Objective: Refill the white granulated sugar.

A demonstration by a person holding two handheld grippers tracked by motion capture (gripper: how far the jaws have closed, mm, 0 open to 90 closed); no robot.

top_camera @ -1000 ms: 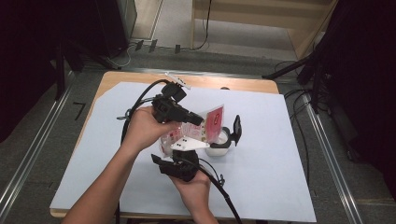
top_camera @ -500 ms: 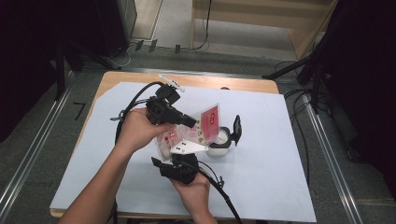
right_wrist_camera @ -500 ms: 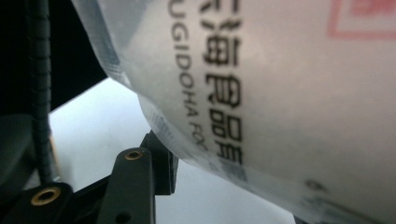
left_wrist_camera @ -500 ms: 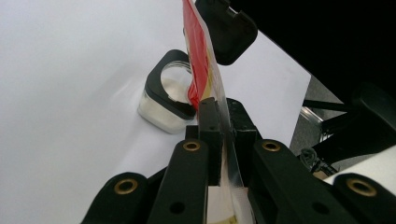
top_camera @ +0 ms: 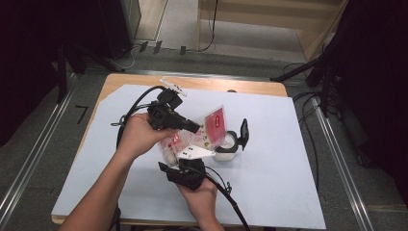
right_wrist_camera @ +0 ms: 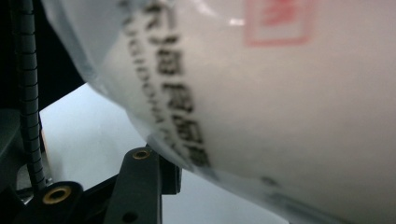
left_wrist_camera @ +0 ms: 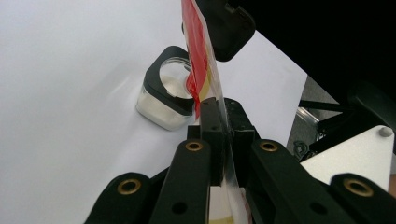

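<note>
A: Where's the bag (top_camera: 204, 134)?

B: Off the table, over the white sheet (top_camera: 288, 159), held between both grippers. Clear plastic, red print, one end tipped above the open jar (top_camera: 226, 144). In the left gripper view the bag (left_wrist_camera: 201, 70) hangs edge-on right over the jar (left_wrist_camera: 168, 93) mouth.

A: Left gripper (top_camera: 192, 127)?

B: Clamped on the bag. In its own view the left gripper (left_wrist_camera: 223, 135) has both pads pressed tight with the film pinched between them.

A: Right gripper (top_camera: 185, 161)?

B: Under the bag, near the person's side. Its jaws have just been closing, partway in. Its own view is mostly bag (right_wrist_camera: 280, 93), blurred, black print on pale film, bag sitting over one jaw. Can't tell if the pads actually press on it.

A: Jar details?

B: Square, clear glass, black rim, standing on the sheet just right of the grippers. Its black lid (top_camera: 244, 134) stands flipped up at the far side, also seen in the left gripper view as the lid (left_wrist_camera: 224, 23) behind the bag.
</note>
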